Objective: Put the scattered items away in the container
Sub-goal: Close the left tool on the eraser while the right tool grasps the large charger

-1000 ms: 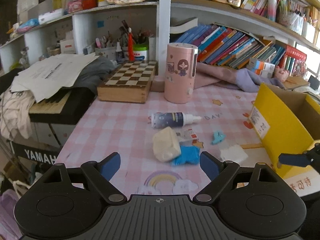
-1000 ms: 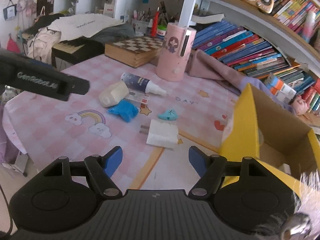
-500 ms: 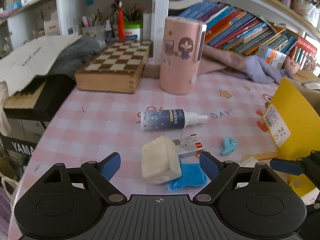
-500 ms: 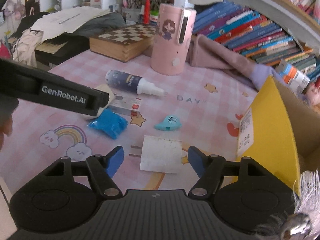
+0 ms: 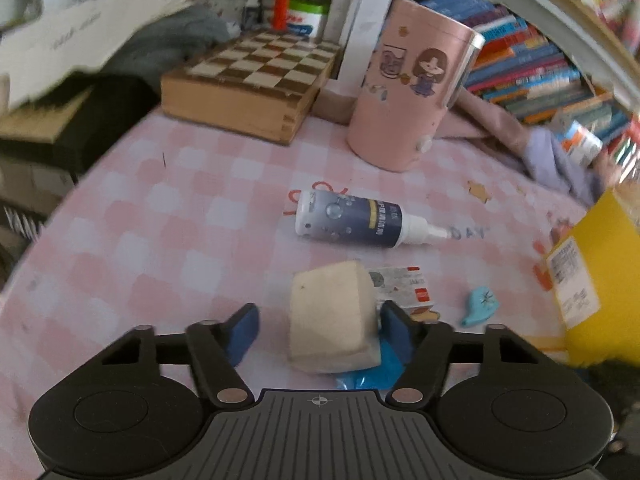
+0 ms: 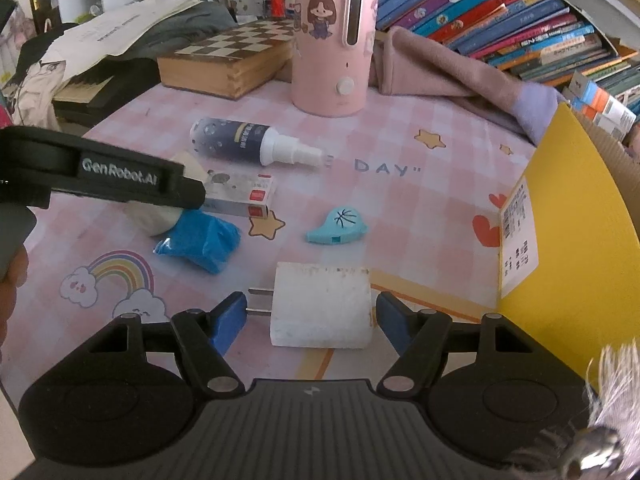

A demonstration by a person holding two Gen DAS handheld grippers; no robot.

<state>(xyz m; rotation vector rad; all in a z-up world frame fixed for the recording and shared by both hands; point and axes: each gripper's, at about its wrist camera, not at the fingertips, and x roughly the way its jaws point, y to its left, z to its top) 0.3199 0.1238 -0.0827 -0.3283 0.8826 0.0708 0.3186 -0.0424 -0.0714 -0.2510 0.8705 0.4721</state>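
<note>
1. Since a second ago both grippers have come down and forward over the table: the beige block that lay well ahead of the left gripper now sits between its blue pads, and the white charger that lay ahead of the right gripper now sits between that one's pads.
2. The left gripper (image 5: 318, 330) is closing, its jaws at a middling width around the beige block (image 5: 330, 316); the right-hand pad is at or very near the block's side, and a clear gap remains at the left-hand pad.
3. The right gripper (image 6: 310, 320) stands at a middling width, astride the white charger (image 6: 320, 306), with a gap at each pad (image 6: 228, 322); the charger's prongs point toward the left-hand pad.
4. Under the block's near right corner lies a crumpled blue bag (image 6: 200, 242), and a small white-and-red box (image 6: 242, 196) lies touching the block's right side.
5. Beyond them a dark spray bottle (image 5: 360, 220) lies on its side, nozzle toward the table's right edge.
6. A light blue whistle-shaped piece (image 6: 336, 226) lies between the box and the yellow cardboard box (image 6: 576, 216), which stands open at the table's right edge.
7. Toward the far edge stand a pink cylinder (image 6: 334, 36) and a wooden chessboard box (image 6: 228, 58).
</note>
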